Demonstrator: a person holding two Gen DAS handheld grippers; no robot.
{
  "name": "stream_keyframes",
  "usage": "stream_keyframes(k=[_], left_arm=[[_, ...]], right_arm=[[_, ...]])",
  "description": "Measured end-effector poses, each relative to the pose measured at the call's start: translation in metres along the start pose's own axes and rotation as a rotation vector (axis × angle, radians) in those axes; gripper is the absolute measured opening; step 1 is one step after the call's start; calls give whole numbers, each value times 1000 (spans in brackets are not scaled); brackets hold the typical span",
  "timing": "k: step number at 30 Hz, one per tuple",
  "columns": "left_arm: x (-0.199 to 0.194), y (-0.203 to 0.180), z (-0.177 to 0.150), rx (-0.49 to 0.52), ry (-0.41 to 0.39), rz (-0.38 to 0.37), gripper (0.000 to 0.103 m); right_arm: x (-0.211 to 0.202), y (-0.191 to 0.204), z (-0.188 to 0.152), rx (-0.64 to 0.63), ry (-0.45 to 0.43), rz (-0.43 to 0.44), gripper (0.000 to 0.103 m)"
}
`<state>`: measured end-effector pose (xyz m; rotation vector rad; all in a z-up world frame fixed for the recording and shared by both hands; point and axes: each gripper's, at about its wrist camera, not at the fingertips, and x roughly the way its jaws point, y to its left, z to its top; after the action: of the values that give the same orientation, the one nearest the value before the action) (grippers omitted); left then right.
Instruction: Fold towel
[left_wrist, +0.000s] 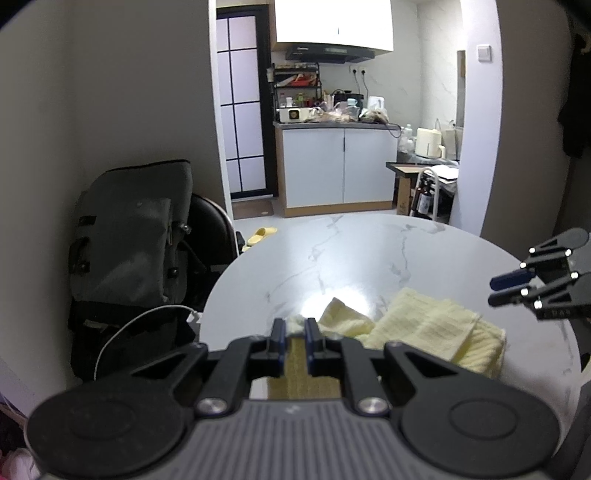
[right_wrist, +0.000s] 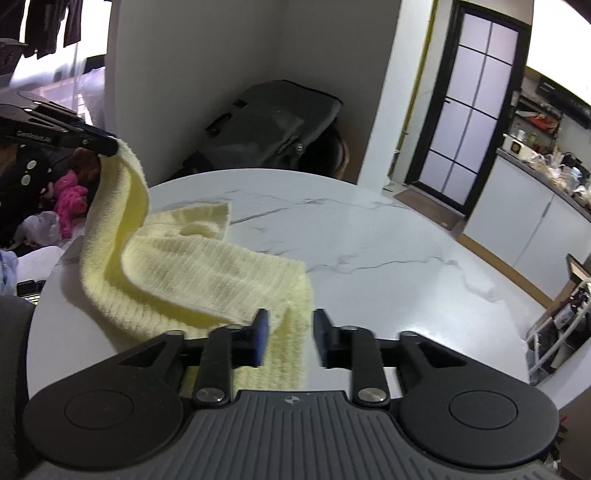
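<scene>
A pale yellow ribbed towel (right_wrist: 192, 269) lies partly folded on the round white marble table (right_wrist: 388, 236). My left gripper (left_wrist: 294, 326) is shut on one towel corner and holds it lifted above the table; it shows at the upper left of the right wrist view (right_wrist: 107, 146) with the towel hanging from it. My right gripper (right_wrist: 290, 326) is open, its blue-padded fingers (right_wrist: 261, 332) either side of the towel's near edge without closing on it. It also shows at the right of the left wrist view (left_wrist: 508, 290). The towel also shows in the left wrist view (left_wrist: 428, 325).
A dark grey backpack (left_wrist: 129, 240) sits on a chair beyond the table's left edge, with a white cable (left_wrist: 129, 328) hanging by it. A kitchen counter with white cabinets (left_wrist: 336, 166) stands further back. Pink toys (right_wrist: 72, 199) and clutter lie off the table's left side.
</scene>
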<state>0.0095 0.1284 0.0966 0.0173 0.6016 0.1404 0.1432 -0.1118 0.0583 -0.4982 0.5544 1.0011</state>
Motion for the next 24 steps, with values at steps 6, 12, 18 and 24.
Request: stream_keyframes(k=[6, 12, 18, 24], left_arm=[[4, 6, -4, -7, 6, -6, 11], [8, 8, -6, -15, 0, -13, 11], [7, 9, -6, -14, 1, -16, 11], [8, 10, -6, -23, -4, -17, 11]], right_arm=[[6, 9, -4, -70, 64, -3, 36], [17, 19, -6, -118, 103, -26, 36], [21, 20, 0, -140, 96, -44, 36], [22, 26, 11, -189, 68, -38, 36]])
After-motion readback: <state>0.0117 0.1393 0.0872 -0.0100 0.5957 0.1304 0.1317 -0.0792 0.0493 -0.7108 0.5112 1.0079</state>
